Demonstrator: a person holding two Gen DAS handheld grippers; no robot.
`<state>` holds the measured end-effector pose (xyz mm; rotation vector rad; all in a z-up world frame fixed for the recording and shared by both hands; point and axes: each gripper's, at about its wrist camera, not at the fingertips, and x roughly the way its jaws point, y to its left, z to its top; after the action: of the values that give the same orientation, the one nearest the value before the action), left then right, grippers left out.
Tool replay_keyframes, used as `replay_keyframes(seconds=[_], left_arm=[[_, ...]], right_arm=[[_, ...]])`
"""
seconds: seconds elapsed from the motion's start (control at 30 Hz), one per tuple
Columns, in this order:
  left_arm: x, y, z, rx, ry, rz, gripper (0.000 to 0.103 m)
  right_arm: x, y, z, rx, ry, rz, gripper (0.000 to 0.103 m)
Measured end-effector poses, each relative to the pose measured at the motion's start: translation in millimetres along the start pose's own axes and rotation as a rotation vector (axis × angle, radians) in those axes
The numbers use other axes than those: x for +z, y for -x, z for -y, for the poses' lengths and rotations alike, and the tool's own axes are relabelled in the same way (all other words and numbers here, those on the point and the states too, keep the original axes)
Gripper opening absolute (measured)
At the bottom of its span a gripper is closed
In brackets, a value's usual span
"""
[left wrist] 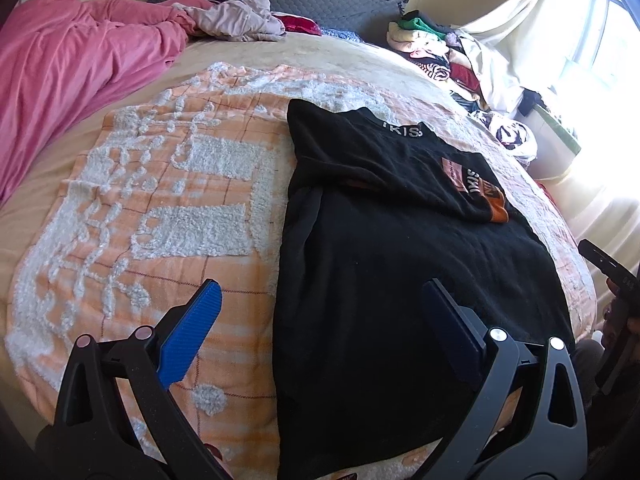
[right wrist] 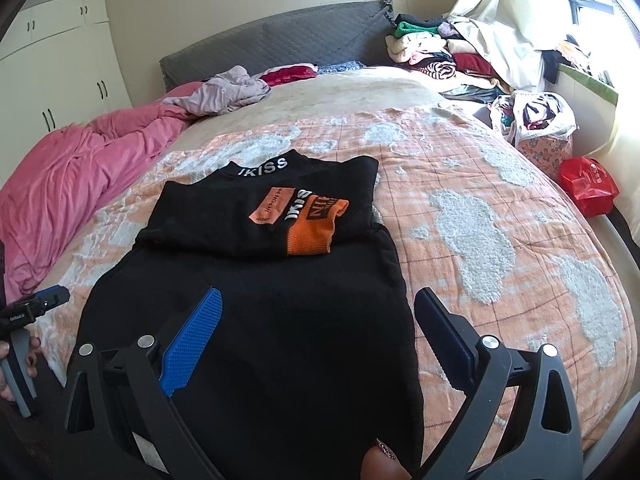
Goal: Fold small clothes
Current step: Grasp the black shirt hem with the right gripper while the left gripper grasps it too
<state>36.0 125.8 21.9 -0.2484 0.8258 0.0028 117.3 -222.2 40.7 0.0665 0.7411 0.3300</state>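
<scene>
I hold a two-finger gripper in each hand above a bed, and both sets of jaws stand wide open with nothing between them. My left gripper [left wrist: 320,308] hovers over the near left edge of a black top [left wrist: 400,280], with one blue pad over the blanket and the other over the dark cloth. My right gripper [right wrist: 316,320] hovers over the near right part of the same black top [right wrist: 260,340], its fingers straddling the fabric without touching it, as far as I can tell.

The top lies flat on an orange and white tufted blanket [left wrist: 160,200], neck end far from me, hem end close. Its sides look already turned in, making a long narrow strip, and a sleeve with an orange cuff [right wrist: 316,232] lies across the upper chest. White letters run along the collar [right wrist: 264,166]. I judge the garment is laid this way so the hem can be lifted and carried up toward the collar, and my grippers wait at the two near corners for that reason.

A rumpled pink duvet [left wrist: 72,60] lies well apart on the left. A pile of other clothes [right wrist: 432,52] sits by the grey headboard [right wrist: 280,44], near the window.
</scene>
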Motion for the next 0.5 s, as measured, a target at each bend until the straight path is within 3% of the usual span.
replay_keyframes(seconds=[0.5], left_arm=[[-33.6,-15.2,3.0,0.016,-0.047,-0.111,0.093]], right_arm=[[-38.3,-6.9,25.0,-0.036,-0.024,-0.148,0.096]])
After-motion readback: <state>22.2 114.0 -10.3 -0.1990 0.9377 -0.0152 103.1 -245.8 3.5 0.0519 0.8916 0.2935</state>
